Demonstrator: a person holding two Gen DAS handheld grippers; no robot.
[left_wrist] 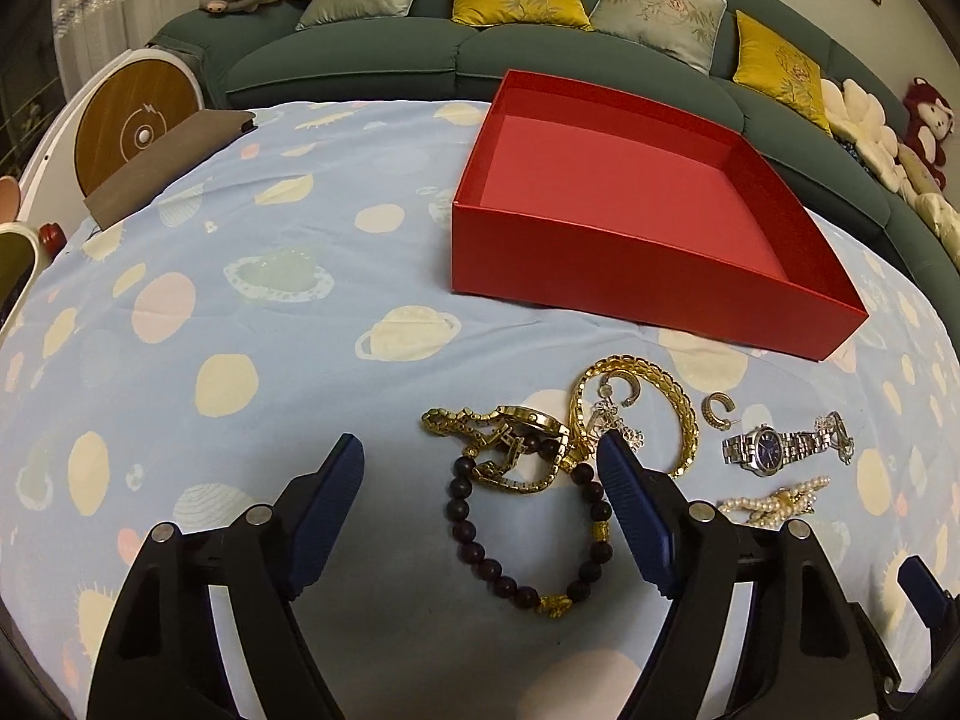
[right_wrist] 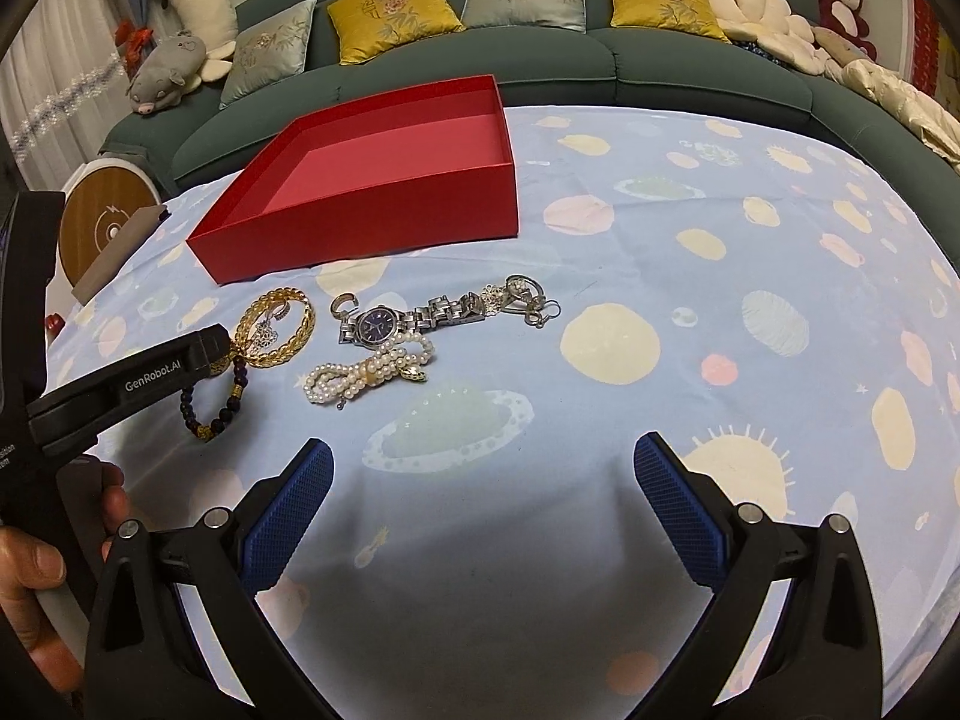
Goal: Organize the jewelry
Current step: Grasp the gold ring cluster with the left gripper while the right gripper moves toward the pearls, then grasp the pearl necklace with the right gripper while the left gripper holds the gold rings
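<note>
An empty red box [left_wrist: 630,276] [right_wrist: 384,210] sits open on the planet-print cloth. In front of it lies a pile of jewelry: a gold watch [left_wrist: 528,420], a dark bead bracelet [left_wrist: 480,546] [right_wrist: 219,414], a gold chain bracelet [left_wrist: 678,402] [right_wrist: 282,324], a silver watch [left_wrist: 774,444] [right_wrist: 414,315], a pearl bracelet [left_wrist: 774,501] [right_wrist: 366,375] and a small hoop earring [left_wrist: 719,411] [right_wrist: 345,304]. My left gripper [left_wrist: 480,450] is open, low over the gold watch and beads. My right gripper [right_wrist: 483,459] is open and empty, nearer than the pearls.
A green sofa [left_wrist: 372,60] with cushions and plush toys curves behind the table. A round wooden-topped charger [left_wrist: 141,126] and a brown pouch [left_wrist: 162,168] stand at the left edge. The left gripper's body [right_wrist: 120,384] shows in the right wrist view.
</note>
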